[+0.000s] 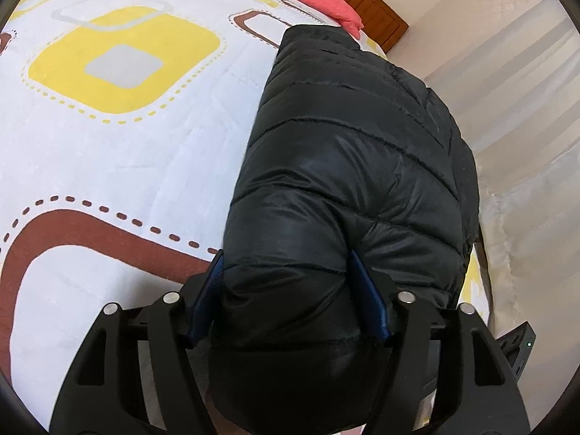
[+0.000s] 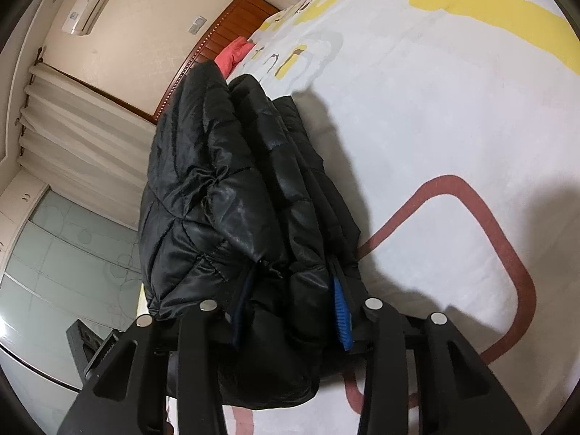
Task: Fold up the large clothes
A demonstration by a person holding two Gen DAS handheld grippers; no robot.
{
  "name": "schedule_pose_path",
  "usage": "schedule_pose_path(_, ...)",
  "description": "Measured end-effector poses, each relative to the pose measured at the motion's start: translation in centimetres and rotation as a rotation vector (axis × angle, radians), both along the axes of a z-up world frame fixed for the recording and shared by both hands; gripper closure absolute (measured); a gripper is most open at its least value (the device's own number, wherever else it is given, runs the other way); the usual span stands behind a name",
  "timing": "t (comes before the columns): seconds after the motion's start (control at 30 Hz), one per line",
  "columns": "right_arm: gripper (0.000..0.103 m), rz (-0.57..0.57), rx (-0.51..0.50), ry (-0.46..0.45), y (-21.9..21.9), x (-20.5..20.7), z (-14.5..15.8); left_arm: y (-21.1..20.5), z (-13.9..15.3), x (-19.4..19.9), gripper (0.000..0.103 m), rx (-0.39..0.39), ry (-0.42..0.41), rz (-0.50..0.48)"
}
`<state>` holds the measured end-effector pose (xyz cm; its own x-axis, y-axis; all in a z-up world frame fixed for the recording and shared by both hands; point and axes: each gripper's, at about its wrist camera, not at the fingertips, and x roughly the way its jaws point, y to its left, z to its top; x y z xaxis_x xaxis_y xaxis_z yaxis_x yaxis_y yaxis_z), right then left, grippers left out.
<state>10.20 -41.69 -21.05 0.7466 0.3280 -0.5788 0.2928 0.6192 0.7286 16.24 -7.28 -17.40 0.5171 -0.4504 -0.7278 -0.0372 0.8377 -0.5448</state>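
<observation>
While our left tool [image 1: 290,290] clamps one end of the folded black puffer jacket [image 1: 344,166], our right tool [image 2: 290,301] pinches its stacked layers; it lies along the bed [image 1: 108,152] edge; open patterned quilt spreads beside it.

Black quilted jacket [image 1: 348,166] of glossy, slick cloth, stitched in puffy bands. Matt cotton bedspread [image 1: 119,152], printed. Ribbed blue rubbery pads [image 2: 342,317] on matt black plastic. Varnished wooden headboard [image 1: 369,11].

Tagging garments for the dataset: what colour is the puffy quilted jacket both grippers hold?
Glossy black puffy quilted jacket, stitched in panels; the left wrist view shows it best.
</observation>
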Motion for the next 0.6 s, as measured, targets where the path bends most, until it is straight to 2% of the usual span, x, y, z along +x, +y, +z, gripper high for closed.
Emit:
schedule_pose_path(0.23, 0.040, -0.026, -0.045, 0.026, -0.2, -0.8, 2.0, 0.3, 1.7, -0.3, 0.028, 0.007, 0.014, -0.011)
schedule_pose_path(0.43, 0.039, -0.044, -0.098, 0.021, -0.5, -0.6, 4.9, 1.1, 3.7, 0.0, 0.023, -0.002, -0.012, -0.016)
schedule_pose_path(0.6, 0.038, -0.044, -0.119, -0.005, -0.5, 1.3, 7.4, 1.6, 5.2, 2.3, 0.021, -0.043, -0.004, -0.015)
